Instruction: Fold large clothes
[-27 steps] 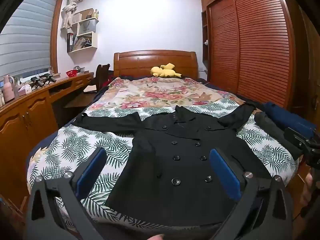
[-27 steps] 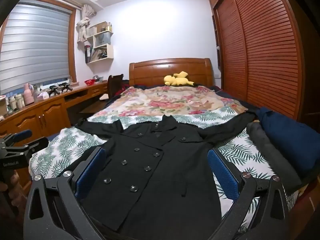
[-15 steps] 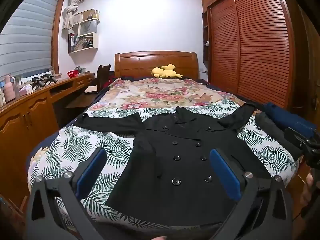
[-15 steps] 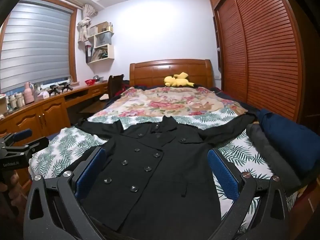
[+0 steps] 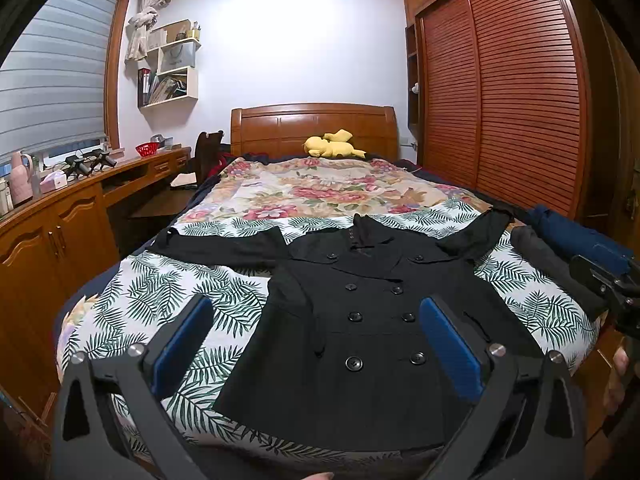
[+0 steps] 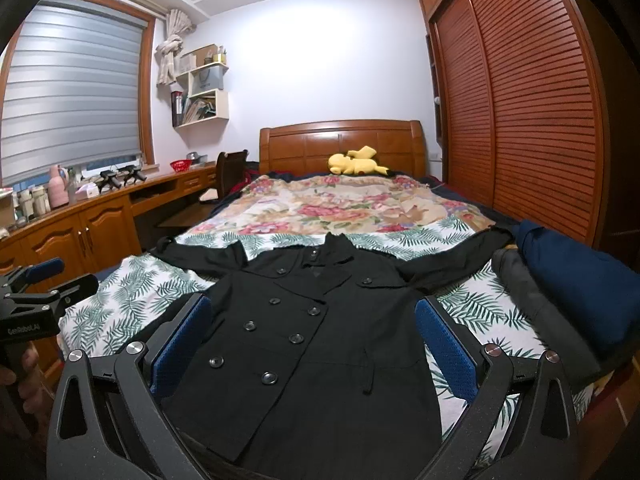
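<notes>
We're in a home bedroom: a wide bed (image 5: 168,280) under a palm-leaf sheet and a floral quilt (image 5: 320,188), its wooden headboard (image 5: 312,124) against the far white wall with a yellow plush toy (image 5: 332,146) beside it. On the right runs a louvred wooden wardrobe (image 5: 520,92). Left, a blinded window (image 6: 72,92), wall shelves (image 6: 204,92) of books, and a long wooden tabletop (image 6: 120,196) with cupboards below.

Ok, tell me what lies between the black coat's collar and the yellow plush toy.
Only bedding: leaf-print sheet, then floral quilt, up to the yellow plush toy. Right wrist view shows it.
</notes>
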`<move>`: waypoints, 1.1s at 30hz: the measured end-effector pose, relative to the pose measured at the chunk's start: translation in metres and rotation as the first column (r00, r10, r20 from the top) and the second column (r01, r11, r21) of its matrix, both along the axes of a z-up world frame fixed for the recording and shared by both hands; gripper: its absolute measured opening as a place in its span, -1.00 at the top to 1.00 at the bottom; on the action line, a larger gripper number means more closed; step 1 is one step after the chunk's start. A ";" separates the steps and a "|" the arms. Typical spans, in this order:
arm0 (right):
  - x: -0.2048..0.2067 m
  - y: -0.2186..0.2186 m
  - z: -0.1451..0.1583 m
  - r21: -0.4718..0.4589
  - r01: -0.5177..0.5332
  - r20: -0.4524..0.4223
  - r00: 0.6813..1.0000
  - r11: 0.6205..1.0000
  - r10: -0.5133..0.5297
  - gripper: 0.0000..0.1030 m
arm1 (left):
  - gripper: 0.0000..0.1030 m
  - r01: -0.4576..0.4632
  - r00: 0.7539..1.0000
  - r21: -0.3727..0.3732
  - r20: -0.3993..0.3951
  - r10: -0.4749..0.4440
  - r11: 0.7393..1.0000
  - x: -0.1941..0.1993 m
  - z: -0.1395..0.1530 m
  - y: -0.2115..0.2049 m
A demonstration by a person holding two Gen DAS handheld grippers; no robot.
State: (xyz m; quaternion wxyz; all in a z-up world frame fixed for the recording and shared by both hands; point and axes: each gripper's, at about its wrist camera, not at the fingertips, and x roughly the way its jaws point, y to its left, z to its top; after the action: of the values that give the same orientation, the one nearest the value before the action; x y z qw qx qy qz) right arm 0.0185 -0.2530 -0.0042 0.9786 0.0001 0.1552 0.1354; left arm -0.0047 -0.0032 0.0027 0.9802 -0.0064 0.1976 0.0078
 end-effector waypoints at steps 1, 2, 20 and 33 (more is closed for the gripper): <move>0.000 0.000 0.000 0.001 -0.001 0.000 1.000 1.000 0.001 -1.00 | -1.00 0.000 1.000 0.000 0.001 0.000 1.000 0.000 0.000 0.000; 0.000 0.000 0.000 0.000 -0.001 0.001 1.000 1.000 0.001 -1.00 | -1.00 -0.001 1.000 0.000 0.000 0.001 1.000 0.000 0.000 0.000; -0.001 0.001 0.000 0.000 -0.001 0.002 1.000 1.000 0.001 -1.00 | -1.00 0.001 1.000 -0.001 0.029 -0.001 1.000 -0.011 0.010 -0.002; -0.001 0.002 -0.001 -0.001 0.001 0.003 1.000 1.000 -0.001 -1.00 | -1.00 0.002 1.000 0.004 0.031 -0.002 1.000 -0.011 0.011 -0.004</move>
State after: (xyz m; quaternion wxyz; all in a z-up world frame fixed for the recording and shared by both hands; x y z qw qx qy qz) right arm 0.0173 -0.2514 -0.0052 0.9789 -0.0005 0.1536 0.1348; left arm -0.0155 -0.0076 0.0138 0.9832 -0.0045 0.1826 0.0072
